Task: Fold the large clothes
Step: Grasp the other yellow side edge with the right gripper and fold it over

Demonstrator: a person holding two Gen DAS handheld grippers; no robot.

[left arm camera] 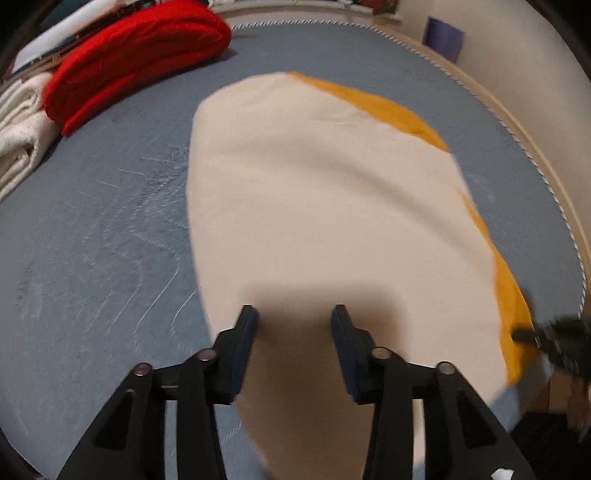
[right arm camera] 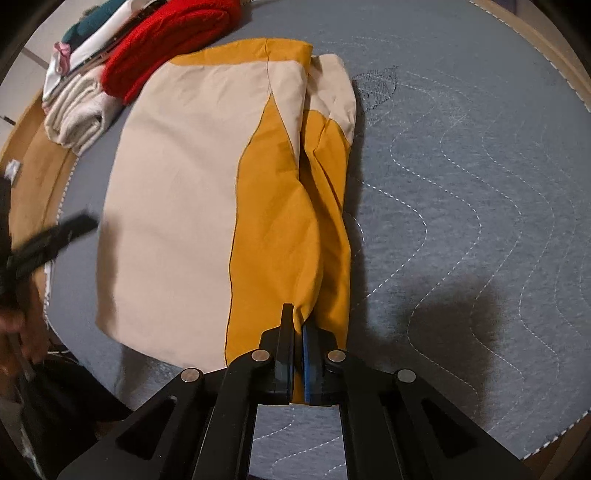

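A beige and mustard-yellow garment [left arm camera: 325, 192] lies partly folded on the grey quilted mat [left arm camera: 103, 229]. My left gripper [left arm camera: 294, 314] is open and empty, hovering over the garment's near beige part. In the right wrist view the same garment [right arm camera: 177, 206] lies flat with its yellow side bunched up. My right gripper [right arm camera: 298, 317] is shut on the yellow edge of the garment at its near corner. The right gripper also shows blurred at the right edge of the left wrist view [left arm camera: 554, 339], and the left gripper blurred at the left of the right wrist view [right arm camera: 48, 240].
A folded red cloth [left arm camera: 140, 55] and a folded white cloth [left arm camera: 18, 136] lie at the mat's far left, with more folded items behind them [right arm camera: 92, 33]. The mat's stitched edge [left arm camera: 517, 140] and wooden table rim run along the right. A purple object [left arm camera: 443, 38] stands by the wall.
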